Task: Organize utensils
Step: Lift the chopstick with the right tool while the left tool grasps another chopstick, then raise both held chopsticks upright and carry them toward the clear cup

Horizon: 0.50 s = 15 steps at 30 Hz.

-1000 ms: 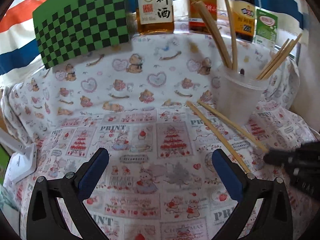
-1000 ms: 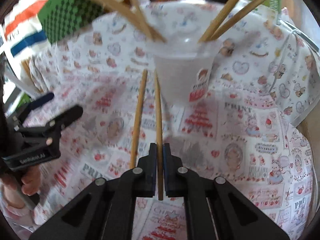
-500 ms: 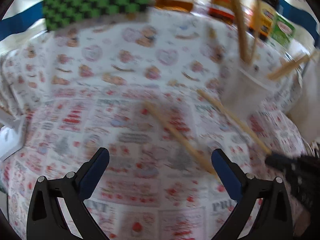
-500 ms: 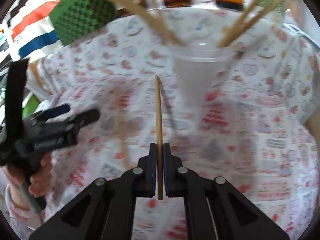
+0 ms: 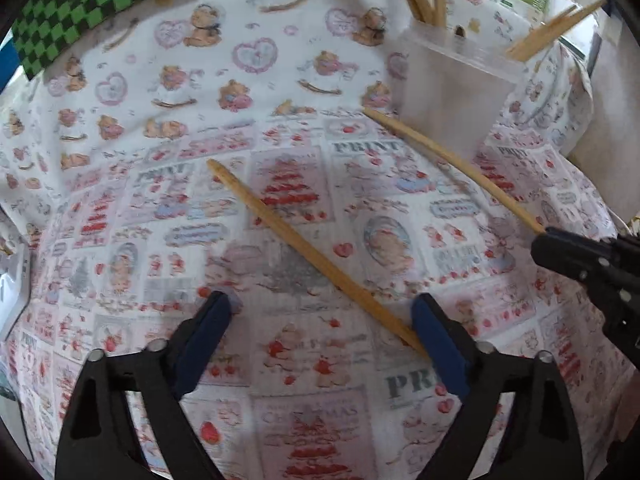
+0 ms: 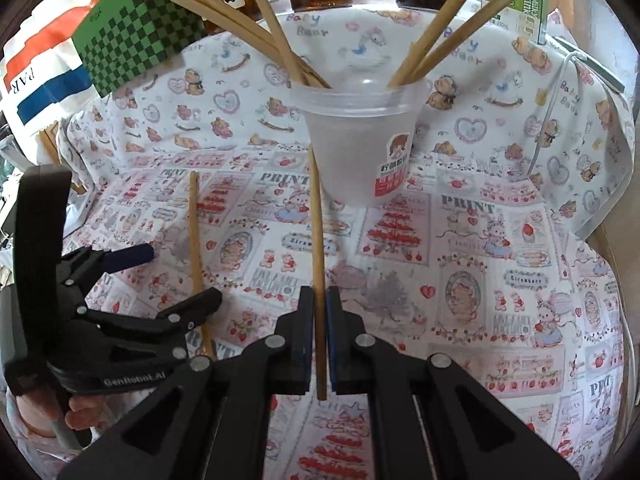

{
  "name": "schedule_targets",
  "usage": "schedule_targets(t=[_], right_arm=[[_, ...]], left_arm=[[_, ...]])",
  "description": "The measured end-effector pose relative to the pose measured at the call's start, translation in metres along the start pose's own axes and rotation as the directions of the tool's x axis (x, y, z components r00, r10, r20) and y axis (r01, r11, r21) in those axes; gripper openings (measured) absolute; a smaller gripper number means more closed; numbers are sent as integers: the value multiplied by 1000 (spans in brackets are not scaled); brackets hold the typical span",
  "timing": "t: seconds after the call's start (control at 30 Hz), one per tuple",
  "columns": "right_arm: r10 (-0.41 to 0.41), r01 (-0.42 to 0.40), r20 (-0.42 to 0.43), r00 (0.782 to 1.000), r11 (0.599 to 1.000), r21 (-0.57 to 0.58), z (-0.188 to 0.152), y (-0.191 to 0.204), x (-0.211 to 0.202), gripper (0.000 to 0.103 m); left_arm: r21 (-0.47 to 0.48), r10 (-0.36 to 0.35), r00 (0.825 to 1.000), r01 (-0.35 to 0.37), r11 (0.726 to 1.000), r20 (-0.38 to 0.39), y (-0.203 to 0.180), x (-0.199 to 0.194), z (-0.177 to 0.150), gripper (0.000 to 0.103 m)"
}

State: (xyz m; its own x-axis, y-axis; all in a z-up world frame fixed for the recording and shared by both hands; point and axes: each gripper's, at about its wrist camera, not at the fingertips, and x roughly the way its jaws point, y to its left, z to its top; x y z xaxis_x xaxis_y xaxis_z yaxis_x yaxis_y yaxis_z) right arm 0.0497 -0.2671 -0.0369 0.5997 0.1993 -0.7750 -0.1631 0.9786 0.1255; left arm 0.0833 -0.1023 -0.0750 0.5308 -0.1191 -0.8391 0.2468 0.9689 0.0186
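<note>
While one chopstick (image 6: pixel 318 264) is clamped in the right gripper (image 6: pixel 318 344), tip pointing toward the plastic cup (image 6: pixel 360 140) holding more chopsticks, a second chopstick (image 5: pixel 312 256) lies flat on the cloth-covered counter (image 5: pixel 120 128) between the left gripper's (image 5: pixel 324 316) jaws, which stand apart and have just been closing, not yet gripping it.

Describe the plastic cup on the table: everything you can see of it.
The plastic cup is a translucent, frosted tumbler with a ridged rim, tapering toward its base. It stands upright on the printed tablecloth. A sticker with a cartoon figure and red panel sits on its side. Several wooden chopsticks lean out of it, fanned left and right. The chopstick held by the right gripper reaches to its lower left side; whether they touch is unclear.
</note>
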Motion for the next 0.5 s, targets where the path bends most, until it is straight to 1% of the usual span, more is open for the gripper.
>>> schedule_targets(t=[0.03,0.07,0.1,0.17,0.2,0.27,0.33,0.37,0.4,0.43,0.5], right_arm=[[-4,4,-4,1000,1000,-2,0,0,2,5],[-7,7,-8,1000,1000,-3,0,0,4,5],[-7,7,-15,1000,1000,-3,-1,0,6,5],[-5,5,-27,1000,1000,-7,-2,2,11,5],[-5,4,-29,1000,1000,-13,-2,4,13,5],[-5,5,-24,1000,1000,-22,-4,6,13,5],[7,-8,-7,1000,999,-32,-4,9,10,5],[16,-16,14,1000,999,-35,-4,10,6,5],[22,-20,43,999,999,-43,-4,12,1,5],[23,-20,67,997,999,-49,-4,14,-4,5],[26,-18,143,989,998,-56,-4,16,-18,5]], left_arm=[[-9,8,1000,-8,1000,7,3,-1,0,75],[-17,14,1000,-14,1000,14,8,-2,2,63],[-28,21,1000,-20,999,18,13,-3,3,57],[-62,41,999,-39,997,29,25,-5,6,24],[-74,41,999,-39,997,32,31,-5,8,17],[-94,53,998,-49,994,44,40,-5,9,12],[-100,90,994,-83,992,66,47,-6,11,6],[-98,96,992,-89,991,78,49,-8,11,2],[-95,96,990,-86,992,103,50,-11,12,0],[-90,92,988,-81,993,121,51,-15,12,0],[-92,82,986,-69,993,143,53,-21,13,0]])
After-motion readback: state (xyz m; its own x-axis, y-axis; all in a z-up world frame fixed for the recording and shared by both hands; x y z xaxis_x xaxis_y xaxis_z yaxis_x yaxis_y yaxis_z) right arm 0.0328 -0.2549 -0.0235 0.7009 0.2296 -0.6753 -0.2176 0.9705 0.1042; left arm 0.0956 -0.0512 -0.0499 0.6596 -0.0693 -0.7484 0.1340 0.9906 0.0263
